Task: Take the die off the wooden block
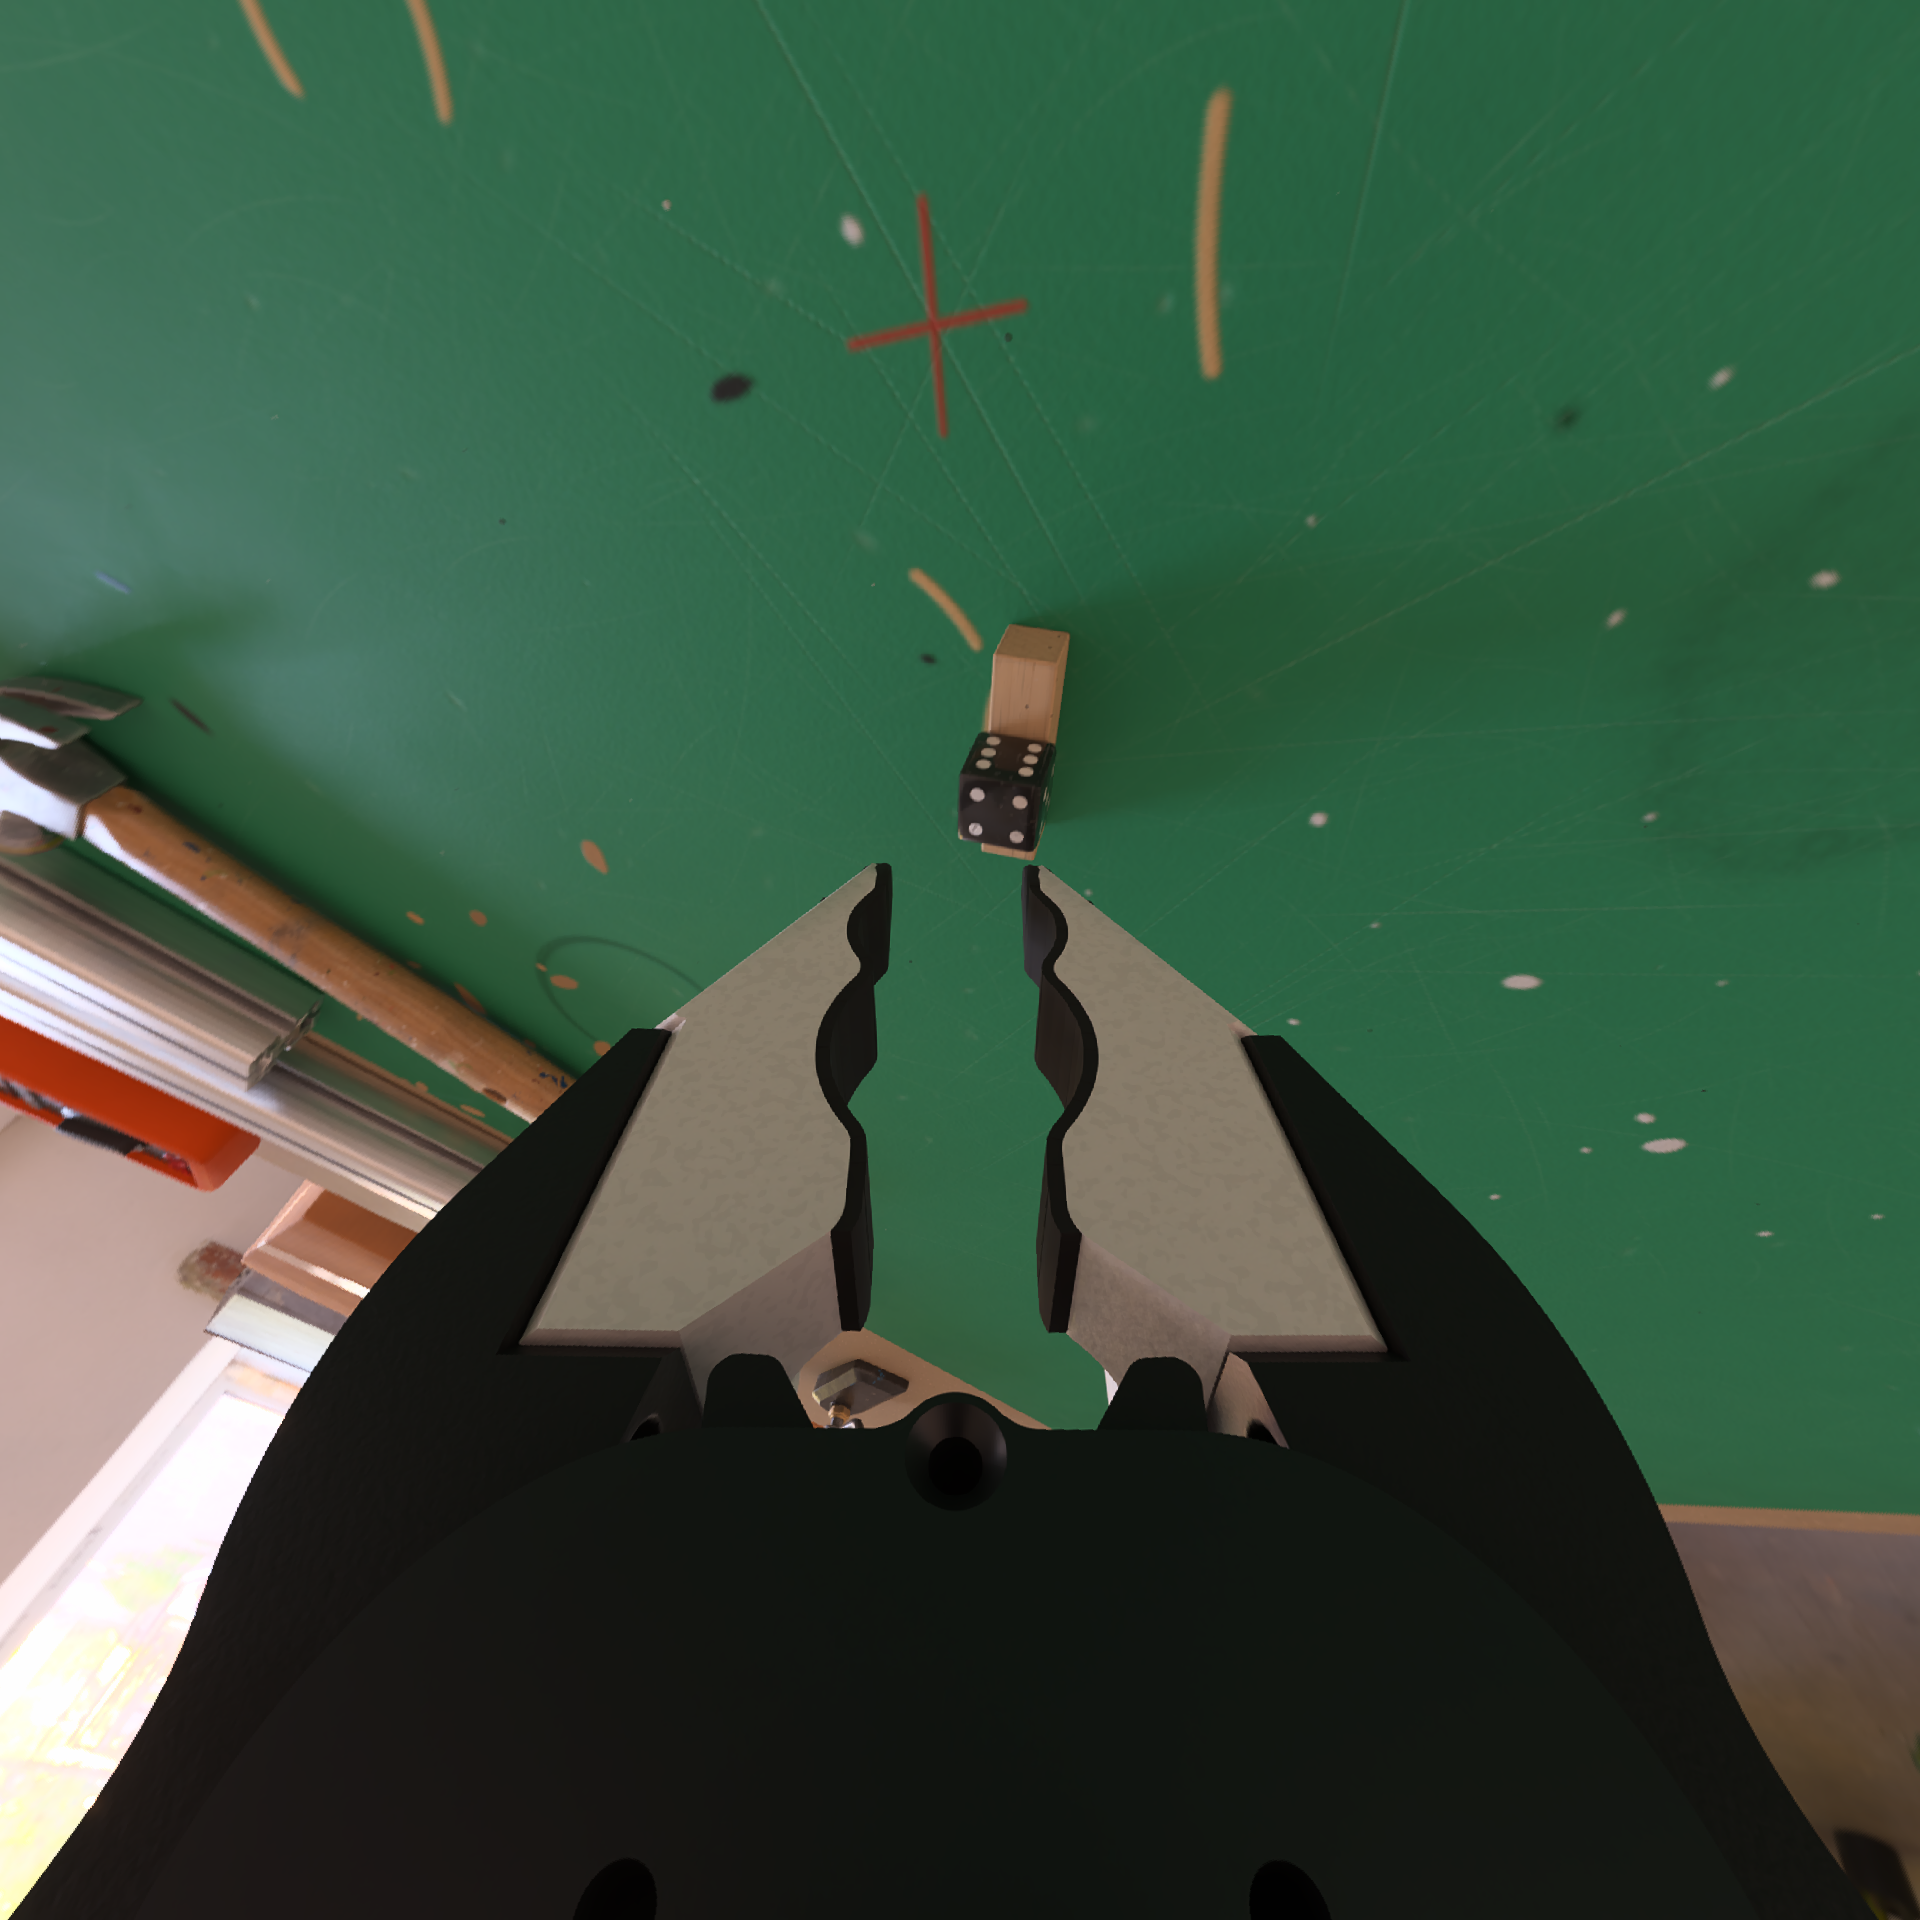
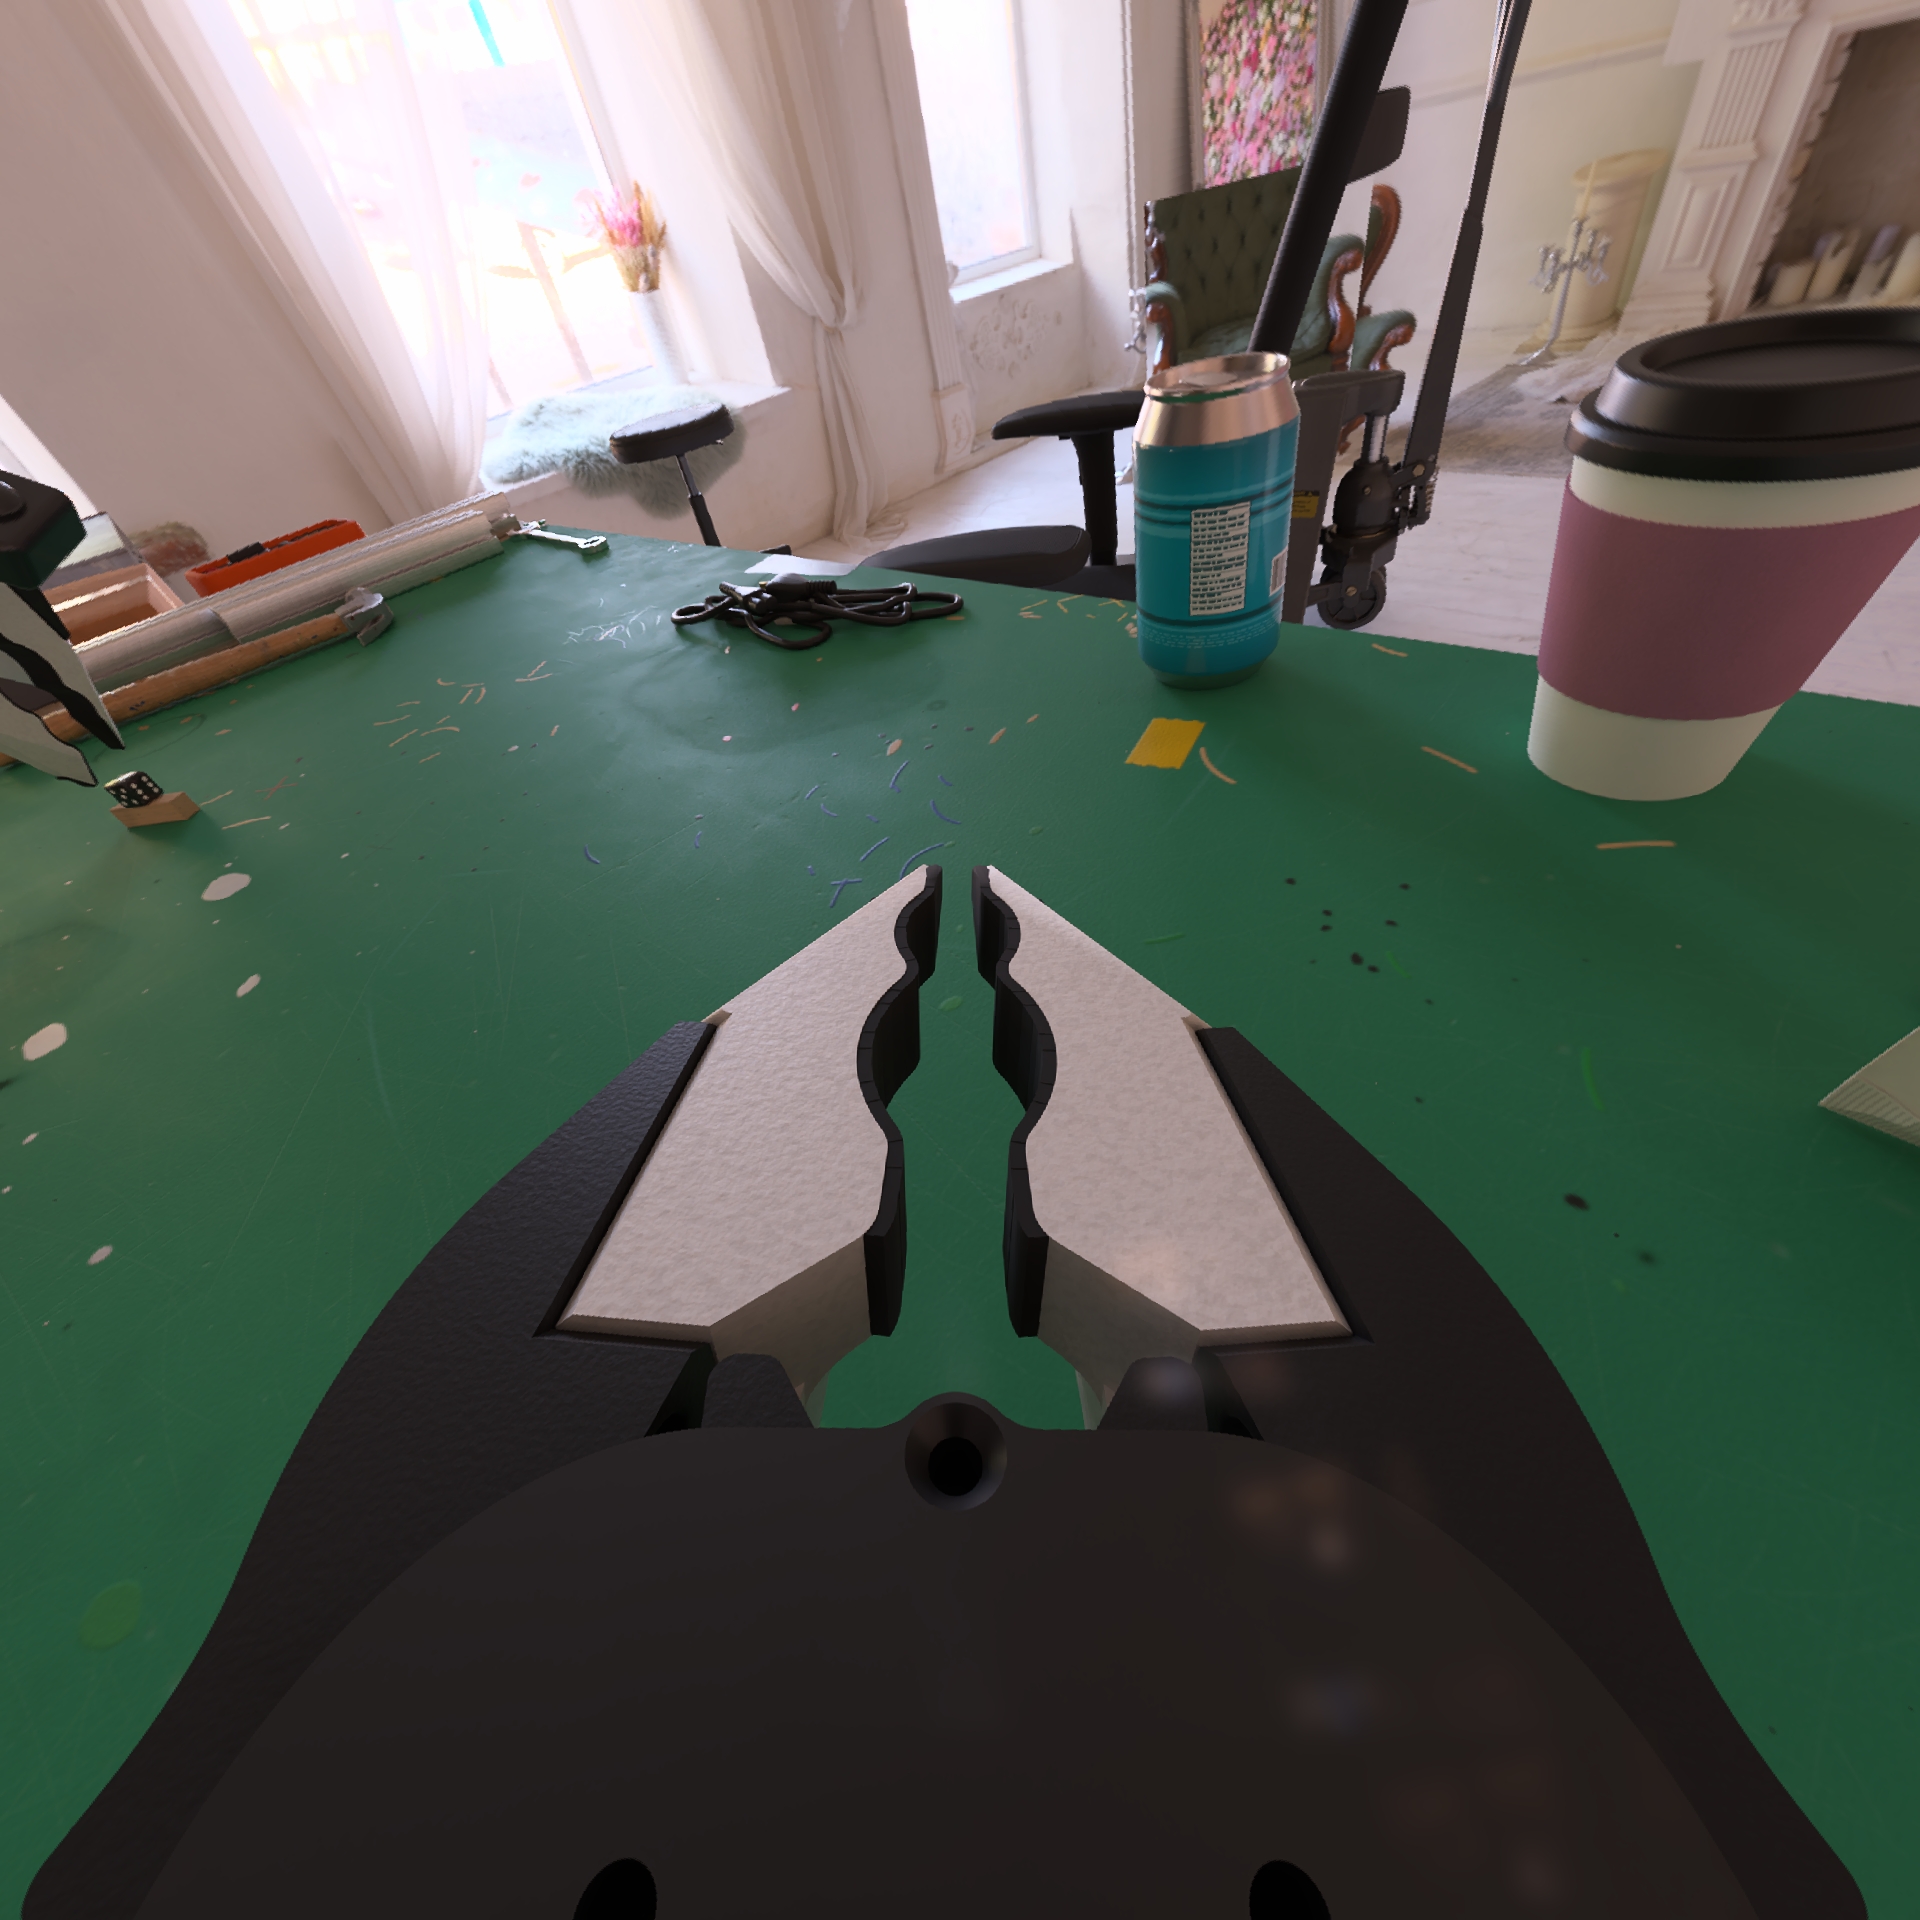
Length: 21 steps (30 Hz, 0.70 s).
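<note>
The black white-pipped die point(image 1: 1006, 790) sits on the pale wooden block point(image 1: 1027, 681), untouched; the left gripper point(image 1: 956, 878) hovers spread just above, the grasp not yet made.

Black die point(image 1: 1004, 790), white pips, sits on near end of pale wooden block point(image 1: 1027, 681) lying flat.

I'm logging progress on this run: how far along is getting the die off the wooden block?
Early stage. Done: the left gripper is open and lined up just short of the die. In hand: nothing; the die sits on one end of the wooden block, untouched. Left: close on the die, lift it off, set it on the green mat. The right gripper hangs far off, nearly closed and empty.
</note>
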### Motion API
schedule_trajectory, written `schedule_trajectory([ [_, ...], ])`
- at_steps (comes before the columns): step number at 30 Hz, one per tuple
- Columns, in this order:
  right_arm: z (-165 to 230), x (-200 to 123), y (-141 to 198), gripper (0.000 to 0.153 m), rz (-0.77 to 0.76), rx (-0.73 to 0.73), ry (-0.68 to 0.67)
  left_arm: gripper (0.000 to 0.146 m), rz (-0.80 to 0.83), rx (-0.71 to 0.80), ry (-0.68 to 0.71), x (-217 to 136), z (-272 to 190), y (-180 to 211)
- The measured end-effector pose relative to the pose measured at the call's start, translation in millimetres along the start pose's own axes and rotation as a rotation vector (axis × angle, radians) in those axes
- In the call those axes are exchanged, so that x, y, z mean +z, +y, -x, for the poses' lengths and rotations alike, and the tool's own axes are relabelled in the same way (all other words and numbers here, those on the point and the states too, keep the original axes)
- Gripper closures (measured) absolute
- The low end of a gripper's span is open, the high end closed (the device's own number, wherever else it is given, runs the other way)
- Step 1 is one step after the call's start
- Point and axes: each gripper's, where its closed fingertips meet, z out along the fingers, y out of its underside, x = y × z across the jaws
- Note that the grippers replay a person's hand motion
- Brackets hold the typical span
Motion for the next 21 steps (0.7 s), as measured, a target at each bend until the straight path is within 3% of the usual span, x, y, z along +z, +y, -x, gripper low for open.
schedule_trajectory([
  [15,-1,4,10,0.147,0.033,0.013,-0.012,0.130,0.051,-0.004,0.126,12,-7,-2],
  [21,-2,2,7,0.147,0.023,0.016,-0.013,0.130,-0.050,-0.031,0.021,-14,0,-11],
])
